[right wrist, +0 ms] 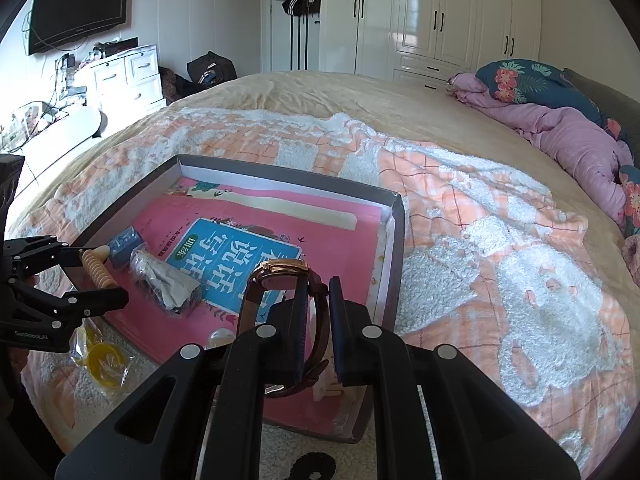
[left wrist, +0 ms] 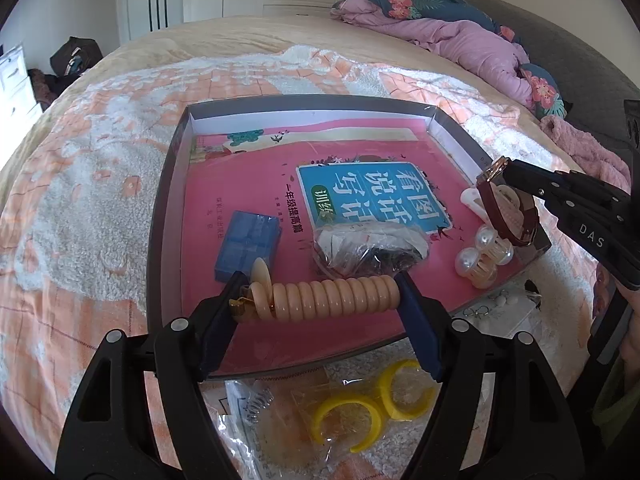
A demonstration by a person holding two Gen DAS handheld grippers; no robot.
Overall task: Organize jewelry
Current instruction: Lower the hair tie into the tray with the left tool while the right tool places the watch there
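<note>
**Both grippers loaded over the box tray**

You have a shallow dark-walled box tray (left wrist: 168, 184) on the blanket-covered bed (left wrist: 80, 184), its floor lined with a pink workbook (left wrist: 248, 200). The far half of the floor is bare. The near half holds a blue box (left wrist: 246, 250), a clear bag of dark items (left wrist: 368, 250), pearl hair clips (left wrist: 482, 258) and a white clip (left wrist: 470, 200) by the right wall. On the blanket just outside the near wall lie yellow rings in plastic (left wrist: 372, 412) and small earrings on a card (left wrist: 500, 306).

Your left gripper (left wrist: 324, 300) clenches the peach spiral hair tie (left wrist: 328, 294) end to end; its long axis runs crosswise between the fingers, above the tray's near edge, with a loose coil turned up at the left end.

Your right gripper (right wrist: 318, 330) pinches the strap of a brown-strapped wristwatch (right wrist: 280, 276). The strap loop stands upright and the rose-gold case points away from you, over the tray's near right corner, close to the right wall.
</note>
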